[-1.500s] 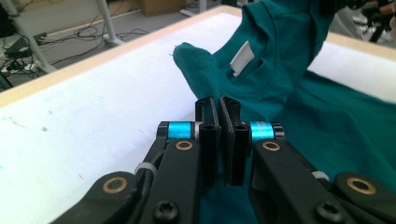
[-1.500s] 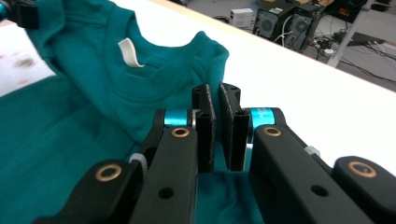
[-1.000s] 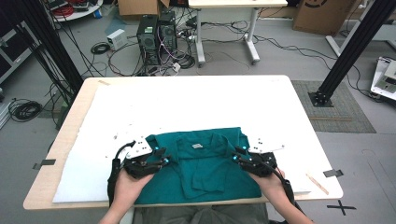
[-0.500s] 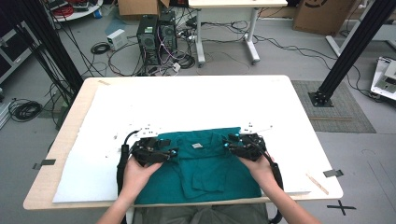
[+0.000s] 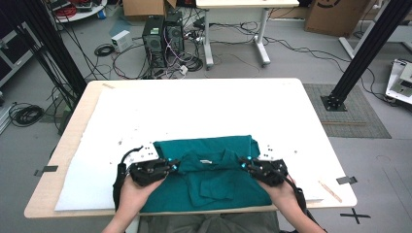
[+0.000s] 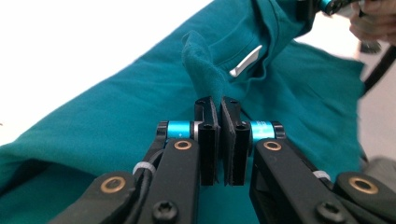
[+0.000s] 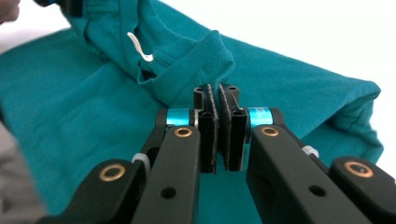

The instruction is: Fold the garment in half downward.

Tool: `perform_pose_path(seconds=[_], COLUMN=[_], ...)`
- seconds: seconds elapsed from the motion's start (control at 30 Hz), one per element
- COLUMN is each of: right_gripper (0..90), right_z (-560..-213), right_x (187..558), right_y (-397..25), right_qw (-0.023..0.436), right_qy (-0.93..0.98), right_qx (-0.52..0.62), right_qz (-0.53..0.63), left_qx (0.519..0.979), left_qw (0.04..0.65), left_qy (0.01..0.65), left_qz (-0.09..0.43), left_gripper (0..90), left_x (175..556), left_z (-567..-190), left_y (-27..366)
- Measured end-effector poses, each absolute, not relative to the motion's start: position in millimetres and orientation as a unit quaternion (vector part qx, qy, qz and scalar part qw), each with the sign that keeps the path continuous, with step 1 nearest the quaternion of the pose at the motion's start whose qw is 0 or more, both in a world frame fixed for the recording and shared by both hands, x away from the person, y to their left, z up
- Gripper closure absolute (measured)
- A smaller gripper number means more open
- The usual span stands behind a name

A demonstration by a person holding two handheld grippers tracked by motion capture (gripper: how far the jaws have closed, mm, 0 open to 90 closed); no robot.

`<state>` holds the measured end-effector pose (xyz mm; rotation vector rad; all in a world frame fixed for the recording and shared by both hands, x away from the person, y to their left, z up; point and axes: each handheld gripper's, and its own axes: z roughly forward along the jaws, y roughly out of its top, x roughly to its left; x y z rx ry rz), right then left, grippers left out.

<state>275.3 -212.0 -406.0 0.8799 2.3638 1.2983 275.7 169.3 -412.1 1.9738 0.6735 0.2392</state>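
teal shirt [image 5: 214, 177] | partly folded, collar up | near table edge, pinched at both shoulders

Even, bright overhead light fills the high view, with only faint shadows under the teal shirt [image 5: 214, 165] and soft detail throughout. In both gripper views the white table cover [image 6: 93, 42] blows out to near featureless glare. The jaws there look sharp, while the far shirt folds and neck label [image 7: 139, 47] seem slightly blurred.
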Motion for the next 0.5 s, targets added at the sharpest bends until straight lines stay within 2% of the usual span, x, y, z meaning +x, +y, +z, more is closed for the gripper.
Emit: perform_pose_path(seconds=[0.1,0.13,0.2,0.23,0.37,0.5], right_gripper=[84.0,80.4,71.1,67.5,57.6,49.1], right_z=[-413,-416,-419,-419,-410,-408], right_x=[261,258,253,251,242,244], right_y=[-211,-211,-211,-214,-232,-250], right_qw=[0.135,0.135,0.128,0.131,0.158,0.178], right_qy=[0.83,0.833,0.837,0.835,0.815,0.792], right_qx=[0.302,0.298,0.302,0.302,0.317,0.36], right_qz=[0.449,0.447,0.438,0.441,0.458,0.46], left_qx=[0.826,0.825,0.818,0.811,0.778,0.756], left_qw=[0.48,0.478,0.479,0.486,0.523,0.524], left_qy=[0.278,0.285,0.306,0.314,0.34,0.387], left_qz=[0.099,0.098,0.089,0.085,0.07,0.069], left_gripper=[84.3,80.3,60.5,56.0,50.0,47.2], left_x=[262,258,251,247,236,241], left_z=[-418,-420,-423,-424,-423,-428], left_y=[170,171,175,178,194,203])
